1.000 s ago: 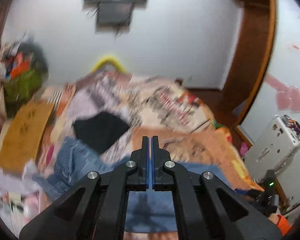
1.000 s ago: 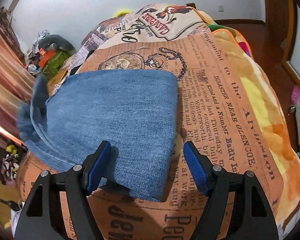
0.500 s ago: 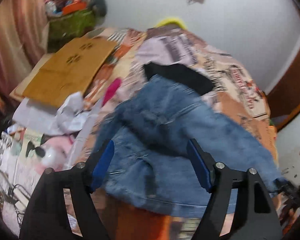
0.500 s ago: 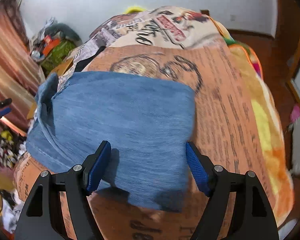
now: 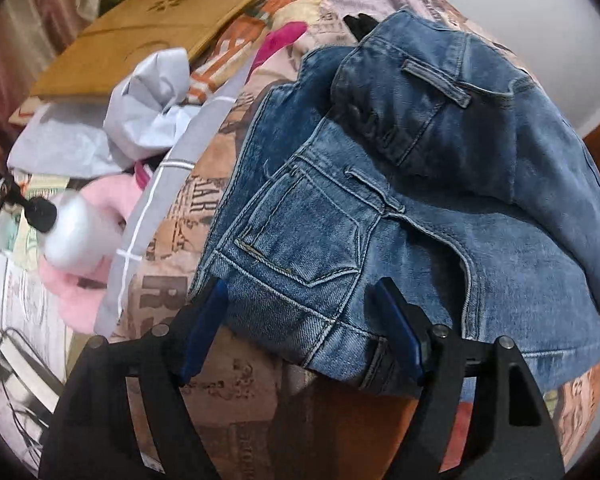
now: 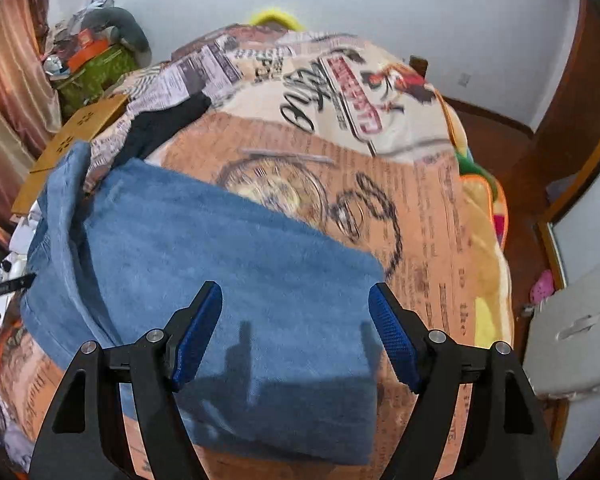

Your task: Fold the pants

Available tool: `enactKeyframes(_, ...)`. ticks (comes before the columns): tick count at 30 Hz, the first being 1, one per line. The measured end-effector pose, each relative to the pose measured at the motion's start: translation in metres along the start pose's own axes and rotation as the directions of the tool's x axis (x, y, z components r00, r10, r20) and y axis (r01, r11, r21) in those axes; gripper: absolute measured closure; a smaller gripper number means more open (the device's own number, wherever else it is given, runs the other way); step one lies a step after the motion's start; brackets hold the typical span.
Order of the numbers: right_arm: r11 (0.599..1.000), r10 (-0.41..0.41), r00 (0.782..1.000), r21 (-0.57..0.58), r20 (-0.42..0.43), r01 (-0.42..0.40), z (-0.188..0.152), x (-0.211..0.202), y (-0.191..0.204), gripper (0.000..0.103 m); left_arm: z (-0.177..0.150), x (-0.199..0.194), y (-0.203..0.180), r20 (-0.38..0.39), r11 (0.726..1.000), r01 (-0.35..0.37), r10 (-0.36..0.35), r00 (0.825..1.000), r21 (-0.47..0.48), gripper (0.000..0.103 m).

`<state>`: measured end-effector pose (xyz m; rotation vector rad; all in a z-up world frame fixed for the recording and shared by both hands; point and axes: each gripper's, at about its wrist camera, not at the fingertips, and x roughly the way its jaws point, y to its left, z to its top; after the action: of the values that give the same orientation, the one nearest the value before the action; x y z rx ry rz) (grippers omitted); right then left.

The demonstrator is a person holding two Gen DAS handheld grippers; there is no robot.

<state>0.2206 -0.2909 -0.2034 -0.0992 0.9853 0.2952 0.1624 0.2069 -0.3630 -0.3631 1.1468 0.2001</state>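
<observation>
Blue denim pants (image 5: 400, 216) lie on a bed with a newspaper-print blanket (image 5: 236, 384). In the left wrist view I see the waist end with a back pocket and belt loops, part of it bunched and folded over. My left gripper (image 5: 304, 328) is open, its jaws on either side of the waistband edge, holding nothing. In the right wrist view the pants (image 6: 220, 264) show as a smooth folded panel. My right gripper (image 6: 296, 336) is open just above that panel's near part, empty.
A black garment (image 6: 160, 128) lies beyond the pants. Left of the bed are a brown cardboard sheet (image 5: 148, 28), grey cloth (image 5: 140, 112), a pink plush (image 5: 88, 256) and a pump bottle (image 5: 68, 232). A white appliance (image 6: 576, 328) stands on the right by the wooden floor.
My left gripper has gone from shut to open and dropped down to the waist end of the pants. My right gripper stayed open and drew back slightly over the folded panel.
</observation>
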Motion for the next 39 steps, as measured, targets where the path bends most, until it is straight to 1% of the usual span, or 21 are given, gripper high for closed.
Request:
enactKeyframes(1, 1.0, 0.017, 1.0, -0.008, 0.011, -0.017, 0.005, -0.001, 0.007, 0.029, 0.0, 0.0, 0.001, -0.001, 1.0, 0.005, -0.005, 1.0, 0.0, 0.028)
enactKeyframes(3, 0.996, 0.083, 0.996, -0.025, 0.024, -0.083, 0.017, 0.0, 0.024, 0.029, 0.0, -0.002, 0.004, 0.006, 1.0, 0.021, -0.021, 1.0, -0.01, 0.028)
enactKeyframes(6, 0.976, 0.205, 0.979, -0.08, 0.02, -0.202, 0.036, 0.009, 0.061, 0.029, 0.0, -0.01, 0.011, 0.027, 0.997, 0.062, -0.061, 0.998, -0.051, 0.028)
enactKeyframes(8, 0.949, 0.291, 0.957, -0.134, 0.011, -0.287, 0.051, 0.018, 0.091, 0.029, -0.002, -0.018, 0.014, 0.036, 0.994, 0.083, -0.081, 0.996, -0.069, 0.028)
enactKeyframes(10, 0.913, 0.371, 0.928, -0.179, -0.011, -0.367, 0.069, 0.029, 0.126, 0.029, -0.005, -0.026, 0.016, 0.048, 0.995, 0.076, -0.073, 0.996, -0.068, 0.028)
enactKeyframes(14, 0.861, 0.444, 0.894, -0.246, -0.059, -0.444, 0.096, 0.056, 0.182, 0.029, -0.012, -0.041, 0.025, 0.077, 0.996, 0.056, -0.051, 0.996, -0.073, 0.028)
enactKeyframes(16, 0.84, 0.473, 0.876, -0.25, -0.095, -0.481, 0.108, 0.073, 0.203, 0.029, -0.014, -0.047, 0.032, 0.084, 0.994, 0.057, -0.049, 0.995, -0.088, 0.028)
enactKeyframes(17, 0.835, 0.48, 0.869, -0.241, -0.122, -0.495, 0.114, 0.086, 0.213, 0.029, -0.016, -0.049, 0.036, 0.087, 0.994, 0.056, -0.048, 0.995, -0.097, 0.028)
enactKeyframes(19, 0.838, 0.469, 0.866, -0.223, -0.173, -0.498, 0.123, 0.109, 0.225, 0.029, -0.019, -0.051, 0.043, 0.087, 0.991, 0.053, -0.043, 0.995, -0.121, 0.028)
enactKeyframes(22, 0.846, 0.459, 0.859, -0.183, -0.227, -0.5, 0.127, 0.133, 0.226, 0.032, -0.027, -0.052, 0.049, 0.079, 0.987, 0.059, -0.048, 0.996, -0.147, 0.028)
enactKeyframes(23, 0.842, 0.464, 0.851, -0.174, -0.248, -0.51, 0.125, 0.139, 0.228, 0.043, -0.029, -0.052, 0.05, 0.074, 0.987, 0.061, -0.05, 0.996, -0.151, 0.028)
enactKeyframes(24, 0.838, 0.468, 0.845, -0.176, -0.257, -0.517, 0.123, 0.137, 0.229, 0.058, -0.031, -0.051, 0.05, 0.071, 0.986, 0.062, -0.051, 0.996, -0.154, 0.028)
enactKeyframes(25, 0.833, 0.47, 0.842, -0.182, -0.267, -0.522, 0.12, 0.136, 0.231, 0.064, -0.033, -0.051, 0.049, 0.066, 0.986, 0.062, -0.052, 0.996, -0.156, 0.028)
enactKeyframes(26, 0.829, 0.466, 0.844, -0.202, -0.264, -0.521, 0.117, 0.13, 0.234, 0.072, -0.035, -0.051, 0.048, 0.063, 0.986, 0.063, -0.054, 0.997, -0.157, 0.028)
enactKeyframes(28, 0.817, 0.464, 0.856, -0.262, -0.228, -0.513, 0.112, 0.118, 0.24, 0.08, -0.037, -0.051, 0.045, 0.055, 0.985, 0.073, -0.065, 0.996, -0.155, 0.028)
enactKeyframes(29, 0.808, 0.466, 0.859, -0.295, -0.211, -0.51, 0.109, 0.11, 0.244, 0.087, -0.038, -0.052, 0.043, 0.054, 0.986, 0.076, -0.069, 0.996, -0.151, 0.028)
enactKeyframes(33, 0.753, 0.493, 0.847, -0.391, -0.199, -0.53, 0.094, 0.077, 0.261, 0.09, -0.04, -0.062, 0.036, 0.066, 0.986, 0.097, -0.089, 0.994, -0.138, 0.027)
enactKeyframes(35, 0.717, 0.504, 0.837, -0.437, -0.214, -0.543, 0.079, 0.063, 0.273, 0.09, -0.041, -0.068, 0.033, 0.076, 0.985, 0.108, -0.098, 0.992, -0.138, 0.026)
enactKeyframes(36, 0.695, 0.512, 0.825, -0.449, -0.24, -0.562, 0.069, 0.057, 0.28, 0.089, -0.042, -0.072, 0.033, 0.084, 0.984, 0.113, -0.102, 0.991, -0.139, 0.025)
enactKeyframes(38, 0.669, 0.512, 0.805, -0.449, -0.301, -0.593, 0.053, 0.054, 0.29, 0.087, -0.045, -0.078, 0.032, 0.094, 0.983, 0.119, -0.106, 0.99, -0.143, 0.022)
enactKeyframes(39, 0.657, 0.507, 0.794, -0.446, -0.335, -0.608, 0.045, 0.054, 0.294, 0.083, -0.046, -0.082, 0.032, 0.1, 0.982, 0.12, -0.106, 0.989, -0.145, 0.022)
